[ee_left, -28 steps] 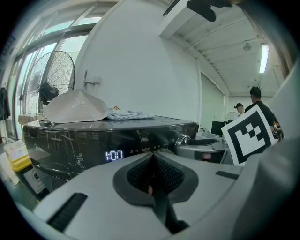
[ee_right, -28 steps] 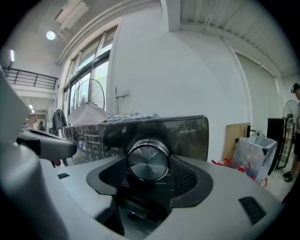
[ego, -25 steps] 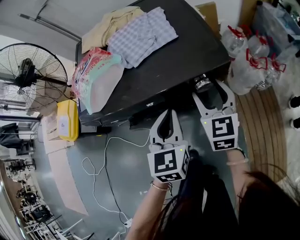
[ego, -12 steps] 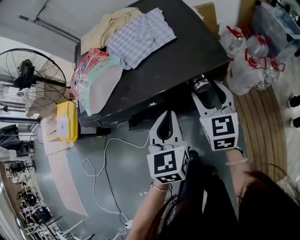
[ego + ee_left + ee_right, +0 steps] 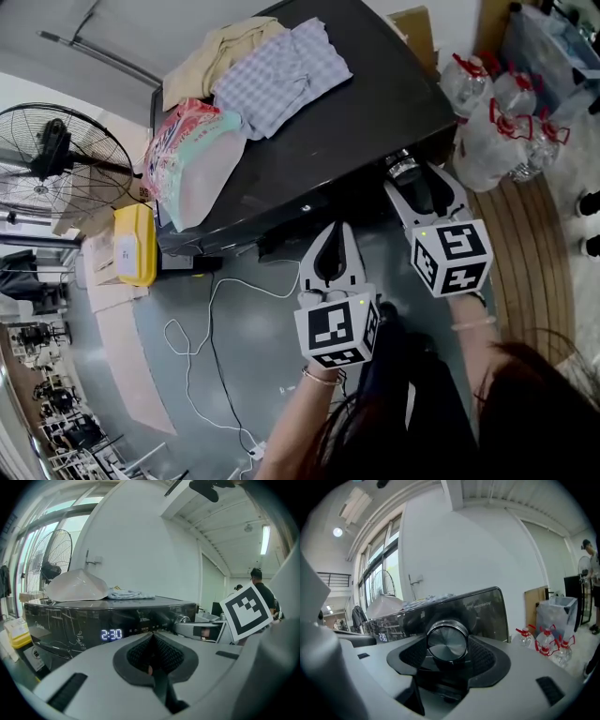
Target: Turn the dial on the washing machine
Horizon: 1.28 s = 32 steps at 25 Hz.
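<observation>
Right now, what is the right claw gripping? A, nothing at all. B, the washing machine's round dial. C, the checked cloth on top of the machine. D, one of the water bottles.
B: in the right gripper view the right claw has its two jaws closed against the sides of the round metal dial.
</observation>
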Motion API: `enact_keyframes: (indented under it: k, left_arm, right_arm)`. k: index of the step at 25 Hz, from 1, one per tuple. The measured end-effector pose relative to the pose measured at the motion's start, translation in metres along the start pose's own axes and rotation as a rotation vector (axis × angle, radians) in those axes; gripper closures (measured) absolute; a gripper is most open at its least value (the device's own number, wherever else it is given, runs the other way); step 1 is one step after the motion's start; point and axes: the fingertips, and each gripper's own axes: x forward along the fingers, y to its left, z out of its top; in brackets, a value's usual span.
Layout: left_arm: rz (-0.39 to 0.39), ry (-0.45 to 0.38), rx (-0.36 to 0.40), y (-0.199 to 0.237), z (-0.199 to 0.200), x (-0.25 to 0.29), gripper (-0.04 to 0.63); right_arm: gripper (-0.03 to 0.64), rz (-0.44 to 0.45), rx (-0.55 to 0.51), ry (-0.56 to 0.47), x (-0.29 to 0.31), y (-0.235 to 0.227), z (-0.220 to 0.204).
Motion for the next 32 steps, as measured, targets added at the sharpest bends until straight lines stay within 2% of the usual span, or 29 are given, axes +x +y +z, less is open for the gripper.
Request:
enact_keyframes:
  k: [5, 19, 32]
  left_arm:
    - [-0.003, -0.004, 0.0, -0.003, 0.001, -0.001, 0.581]
    - [-0.005, -0.007, -0.006, -0.009, 0.006, -0.003, 0.58]
    - [0.019, -0.021, 0.001, -0.014, 0.017, -0.02, 0.581]
  right_arm:
    - [0.322, 0.007, 0.021, -0.016, -0.001, 0.0, 0.0]
    - [0.318, -0.005, -0.046, -0.004, -0.013, -0.001, 0.005]
    - [0.371, 0.002, -0.065, 0.012, -0.046, 0.0, 0.008]
